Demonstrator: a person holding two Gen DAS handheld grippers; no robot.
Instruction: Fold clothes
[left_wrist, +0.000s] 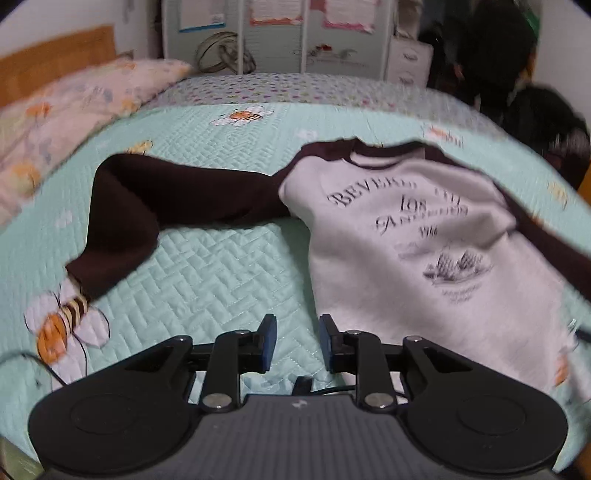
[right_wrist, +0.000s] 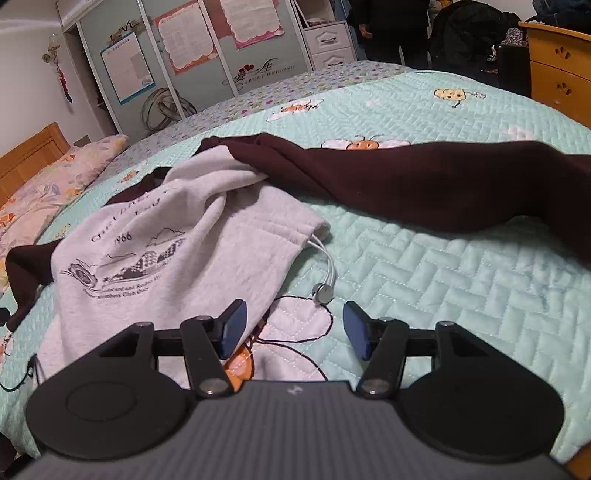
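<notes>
On the quilt (left_wrist: 221, 273) we see a grey sweatshirt (left_wrist: 424, 258) w/ maroon sleeves spread out. Left gripper (left_wrist: 297, 341) narrowly parted, empty; right gripper (right_wrist: 293, 328) wide, empty.

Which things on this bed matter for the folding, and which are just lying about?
For the job: sweatshirt, its dark sleeves, left claw, right claw.
Lying about: pillow, white earphones, quilt, wardrobe.

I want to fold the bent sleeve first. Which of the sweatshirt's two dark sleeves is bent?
The left sleeve in the left wrist view: it elbows down toward the bee patch.
</notes>
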